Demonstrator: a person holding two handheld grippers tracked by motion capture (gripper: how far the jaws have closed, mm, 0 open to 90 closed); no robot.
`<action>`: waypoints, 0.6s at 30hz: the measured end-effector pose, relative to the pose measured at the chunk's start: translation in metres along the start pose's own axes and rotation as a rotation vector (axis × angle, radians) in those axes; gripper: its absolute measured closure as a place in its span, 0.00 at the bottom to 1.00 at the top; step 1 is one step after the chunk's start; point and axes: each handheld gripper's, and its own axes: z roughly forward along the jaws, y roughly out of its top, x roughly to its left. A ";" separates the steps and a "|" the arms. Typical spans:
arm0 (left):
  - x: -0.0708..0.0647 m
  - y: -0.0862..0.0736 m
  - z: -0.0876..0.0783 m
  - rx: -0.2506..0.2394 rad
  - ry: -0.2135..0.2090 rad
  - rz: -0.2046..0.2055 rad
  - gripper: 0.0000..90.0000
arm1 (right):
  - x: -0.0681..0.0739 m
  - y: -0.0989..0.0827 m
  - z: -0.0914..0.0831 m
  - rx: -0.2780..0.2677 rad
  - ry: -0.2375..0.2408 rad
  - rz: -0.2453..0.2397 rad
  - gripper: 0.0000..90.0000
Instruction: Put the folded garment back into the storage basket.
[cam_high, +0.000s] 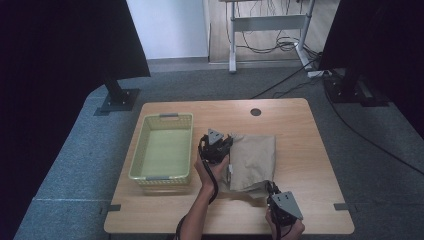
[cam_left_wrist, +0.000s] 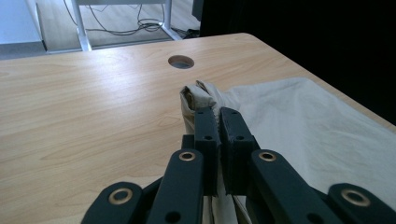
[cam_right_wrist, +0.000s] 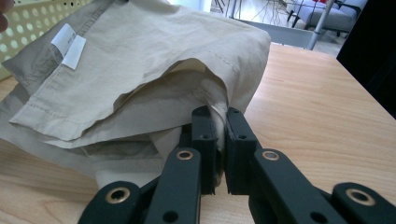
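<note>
- The work in hand looks like folding a beige cotton garment (cam_high: 252, 160) on the light wooden table (cam_high: 300, 145), perhaps to go into the pale yellow-green perforated plastic basket (cam_high: 162, 147) afterwards; that last part is my guess.
- The left gripper (cam_high: 225, 141) is clenched on the cloth: in the left gripper view its black jaws are pressed together on a bunched corner of the garment (cam_left_wrist: 201, 95), with the rest of the fabric spreading away to that gripper's right.
- The right gripper (cam_high: 270, 189) is likewise clamped on fabric: in the right gripper view a fold of the garment (cam_right_wrist: 140, 70) is pinched between its jaws, and the layered cloth lies ahead of it and to its left.
- A small white label (cam_right_wrist: 68, 45) shows on the cloth, up and to the left of the right gripper's jaws.
- Done so far, judging by the lie of things: the garment is already doubled into a rough rectangle, several layers deep, lying between the two grippers.
- Left to do, as I judge it: finish or tidy the fold, since the near edge is rumpled, then let go.
- The basket stands just beside the left gripper, on its left, and holds nothing I can see.
- A round cable hole (cam_left_wrist: 181, 61) sits in the table beyond the left gripper.
</note>
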 end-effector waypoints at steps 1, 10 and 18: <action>0.000 0.000 -0.001 -0.002 0.000 0.002 0.95 | 0.000 0.000 0.000 -0.003 0.001 0.001 0.94; -0.002 0.002 -0.005 -0.020 0.010 0.008 0.95 | 0.001 0.003 -0.001 -0.025 -0.002 0.009 0.94; -0.006 0.003 -0.009 -0.044 0.013 0.014 0.95 | 0.001 0.005 -0.004 -0.054 -0.003 0.029 0.94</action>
